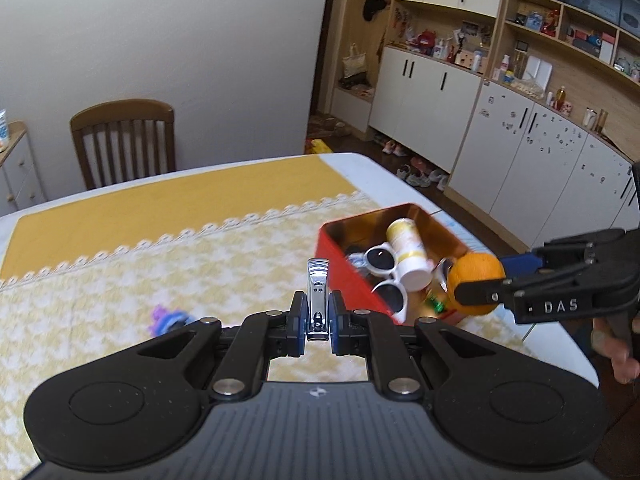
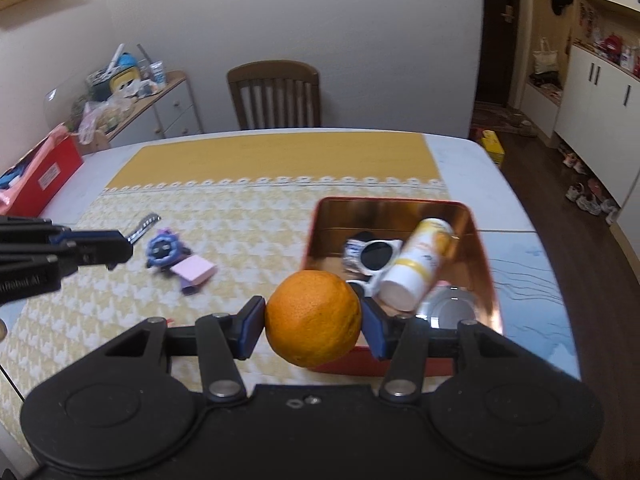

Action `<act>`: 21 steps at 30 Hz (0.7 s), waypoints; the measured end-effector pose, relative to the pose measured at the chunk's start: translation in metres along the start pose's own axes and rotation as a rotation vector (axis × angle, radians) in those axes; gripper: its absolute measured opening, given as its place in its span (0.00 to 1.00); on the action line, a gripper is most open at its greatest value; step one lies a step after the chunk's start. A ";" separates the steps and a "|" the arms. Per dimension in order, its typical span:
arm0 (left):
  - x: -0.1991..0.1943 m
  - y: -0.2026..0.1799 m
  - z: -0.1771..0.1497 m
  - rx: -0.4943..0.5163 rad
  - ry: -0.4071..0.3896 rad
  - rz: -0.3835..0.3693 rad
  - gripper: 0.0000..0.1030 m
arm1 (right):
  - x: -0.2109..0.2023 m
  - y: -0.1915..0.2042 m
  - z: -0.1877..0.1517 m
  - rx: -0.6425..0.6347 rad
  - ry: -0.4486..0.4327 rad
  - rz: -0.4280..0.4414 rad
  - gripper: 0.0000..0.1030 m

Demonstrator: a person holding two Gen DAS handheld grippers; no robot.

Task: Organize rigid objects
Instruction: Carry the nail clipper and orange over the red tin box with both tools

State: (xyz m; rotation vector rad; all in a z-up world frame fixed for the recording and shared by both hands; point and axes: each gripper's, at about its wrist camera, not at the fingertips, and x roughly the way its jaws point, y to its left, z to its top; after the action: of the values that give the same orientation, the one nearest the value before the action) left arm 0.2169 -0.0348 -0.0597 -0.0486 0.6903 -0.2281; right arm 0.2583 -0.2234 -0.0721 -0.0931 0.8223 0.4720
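Black right gripper (image 1: 476, 292), "DAS" lettering

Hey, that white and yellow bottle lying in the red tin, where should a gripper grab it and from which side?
Grip the white and yellow bottle across its round body, coming from above. It lies tilted atop the white sunglasses inside the red tin, whose walls block the sides; fingers should straddle its width.

We see left gripper (image 1: 318, 320): matte black, two round discs at base, ribbed grey centre plate, silver rivets at linkage joints, blue pads on fingers (image 1: 297, 316); right gripper (image 2: 314, 326) same build, white "DAS" lettering on side; bare hand (image 1: 618, 350) at edge
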 end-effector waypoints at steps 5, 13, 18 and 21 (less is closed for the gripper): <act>0.023 -0.023 0.018 0.029 0.006 -0.018 0.10 | -0.004 -0.027 -0.002 0.025 -0.011 -0.024 0.49; 0.073 -0.054 0.045 0.042 0.044 -0.045 0.10 | 0.000 -0.063 -0.005 0.052 -0.007 -0.050 0.49; 0.109 -0.066 0.055 0.043 0.087 -0.048 0.10 | 0.011 -0.074 -0.002 0.066 0.001 -0.049 0.49; 0.128 -0.071 0.057 0.078 0.101 -0.019 0.10 | 0.021 -0.076 0.000 0.068 0.012 -0.041 0.49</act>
State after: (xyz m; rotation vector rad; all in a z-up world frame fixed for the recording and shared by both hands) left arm 0.3355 -0.1348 -0.0873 0.0307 0.7809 -0.2770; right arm 0.3043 -0.2837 -0.0951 -0.0501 0.8457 0.4046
